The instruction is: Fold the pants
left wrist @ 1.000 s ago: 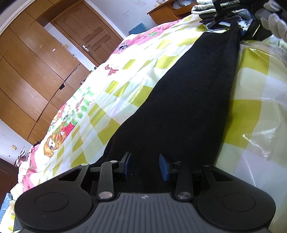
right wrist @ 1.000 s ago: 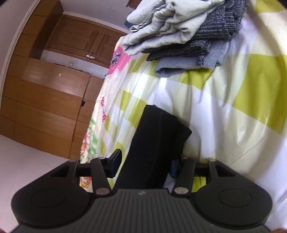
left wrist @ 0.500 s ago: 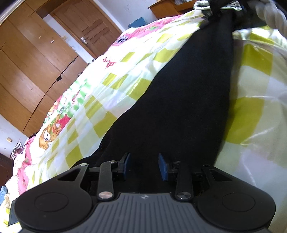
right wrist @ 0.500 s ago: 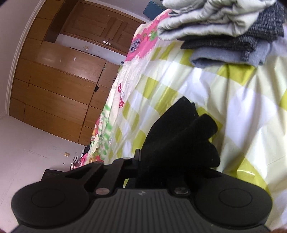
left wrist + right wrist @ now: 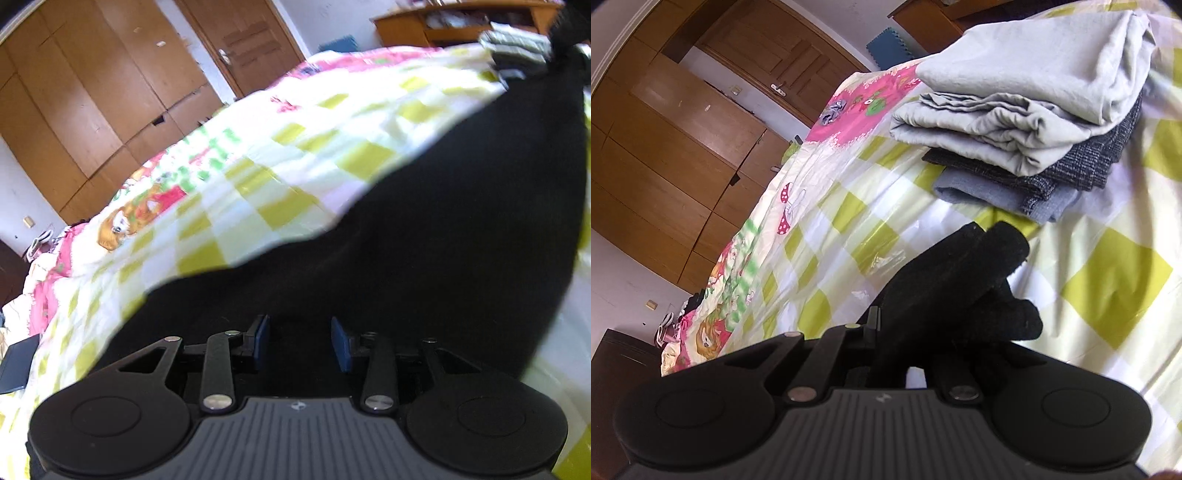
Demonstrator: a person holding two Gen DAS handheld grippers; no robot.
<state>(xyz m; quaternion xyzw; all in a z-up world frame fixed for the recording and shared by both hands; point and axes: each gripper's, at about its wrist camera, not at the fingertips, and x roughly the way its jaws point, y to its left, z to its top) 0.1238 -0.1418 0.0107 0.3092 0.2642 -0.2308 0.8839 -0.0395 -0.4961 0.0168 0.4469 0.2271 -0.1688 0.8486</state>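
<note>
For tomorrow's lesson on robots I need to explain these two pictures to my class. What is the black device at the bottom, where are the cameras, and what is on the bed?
Each picture comes from a camera on a hand-held two-finger gripper, looking along its fingers; a person holds one in each hand. The right gripper is shut on one end of the black pants, lifting it off the checked bedspread. The left gripper has the pants between its blue pads; whether they pinch is unclear. Folded clothes are stacked behind.

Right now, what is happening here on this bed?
A person is folding black pants on a checked bedsheet with tongs in each hand. The right tongs are shut on one bunched end. The left tongs sit over the other end, pads apart. A stack of folded clothes lies beyond.
</note>
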